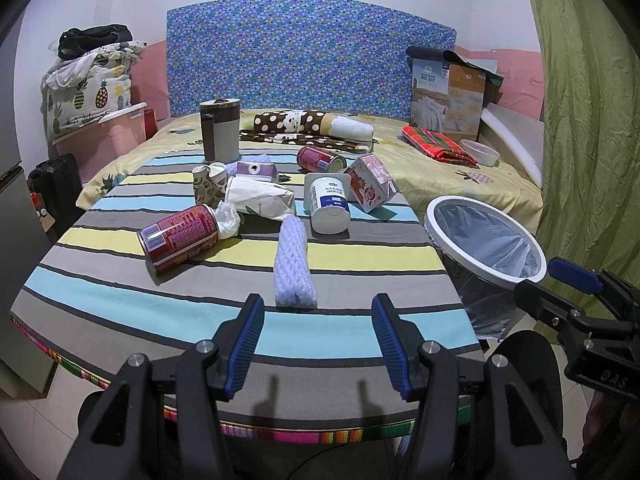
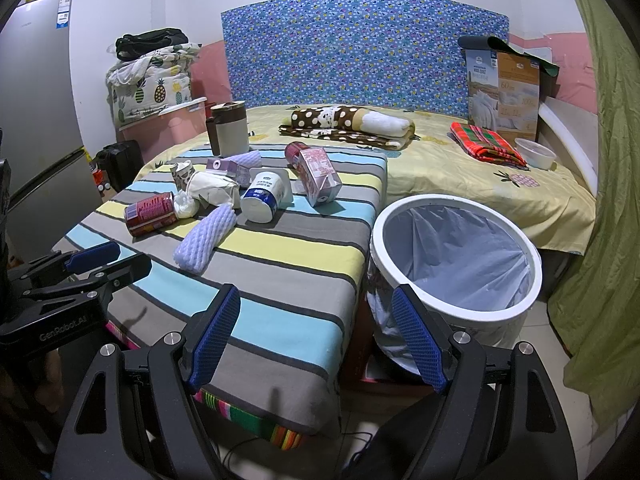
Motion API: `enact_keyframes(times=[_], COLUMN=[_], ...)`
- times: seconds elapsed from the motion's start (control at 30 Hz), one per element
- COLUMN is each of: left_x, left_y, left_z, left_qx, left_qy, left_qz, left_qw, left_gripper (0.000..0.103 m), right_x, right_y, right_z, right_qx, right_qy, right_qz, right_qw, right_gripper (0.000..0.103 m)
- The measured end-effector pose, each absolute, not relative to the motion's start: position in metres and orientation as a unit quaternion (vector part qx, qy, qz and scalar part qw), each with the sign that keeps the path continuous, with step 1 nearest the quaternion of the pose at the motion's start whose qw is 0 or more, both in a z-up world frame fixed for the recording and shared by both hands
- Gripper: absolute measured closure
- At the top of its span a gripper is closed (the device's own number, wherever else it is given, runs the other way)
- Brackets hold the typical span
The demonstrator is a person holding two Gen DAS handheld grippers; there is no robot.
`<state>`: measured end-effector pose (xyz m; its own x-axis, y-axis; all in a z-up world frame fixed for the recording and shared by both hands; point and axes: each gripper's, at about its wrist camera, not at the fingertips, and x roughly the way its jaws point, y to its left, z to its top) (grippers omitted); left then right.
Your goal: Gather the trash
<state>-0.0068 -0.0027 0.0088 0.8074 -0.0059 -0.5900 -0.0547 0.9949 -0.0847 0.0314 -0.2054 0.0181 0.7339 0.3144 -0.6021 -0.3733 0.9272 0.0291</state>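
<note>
both claws spread over the striped counter, nothing held

the left claw (image 1: 318, 344) hangs low over the near edge of the counter (image 1: 360, 264), level and aimed along its length, ribbed blue pads wide apart and gripping nothing. straight ahead, just beyond the gap, lies a white foam net sleeve (image 1: 294, 264), knobbly and tube-shaped, pointing away.

the right claw (image 2: 316, 336) sits further right, straddling the counter's right edge, its blue mesh-textured pads also parted and bare. just past its right pad stands the trash bin (image 2: 520, 304), a round white rim lined with a thin crinkled bluish bag, on the floor tight against the counter side.

further out on the striped cloth lies the trash: a red can (image 1: 180, 238) on its side with a crumpled white wad (image 1: 229, 220) at its mouth, a wrinkled paper bag (image 1: 260, 198), a white yogurt cup (image 1: 330, 202) tipped over, a pink carton (image 1: 370, 182) tilted beside it, a second red can (image 1: 320, 159), a crushed patterned paper cup (image 1: 208, 184), and a small lilac carton (image 1: 256, 170). a brown-and-white jug (image 1: 220, 130) stands upright at the far end.

the right wrist view alone shows down into the bin and a grey fridge (image 2: 44, 120) at left, plus the left claw side-on; the left wrist view sees the right claw's tip by the bin rim. behind lies a bed (image 2: 480, 188) with a yellow sheet.
</note>
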Motion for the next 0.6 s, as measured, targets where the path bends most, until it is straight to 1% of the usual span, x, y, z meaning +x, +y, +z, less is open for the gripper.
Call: enact_keyframes(times=[0.6], left_x=[-0.005], left_y=[0.0], left_z=[0.0055], left_qx=[-0.053], left_qy=[0.313], left_qz=[0.006], left_qw=[0.948], left_gripper=[0.045], right_x=[0.0326], right_y=[-0.1987], right_z=[0.016], right_qx=[-0.049], right_qy=[0.313], right_qz=[0.187], right_qw=[0.93], right_gripper=[0.024])
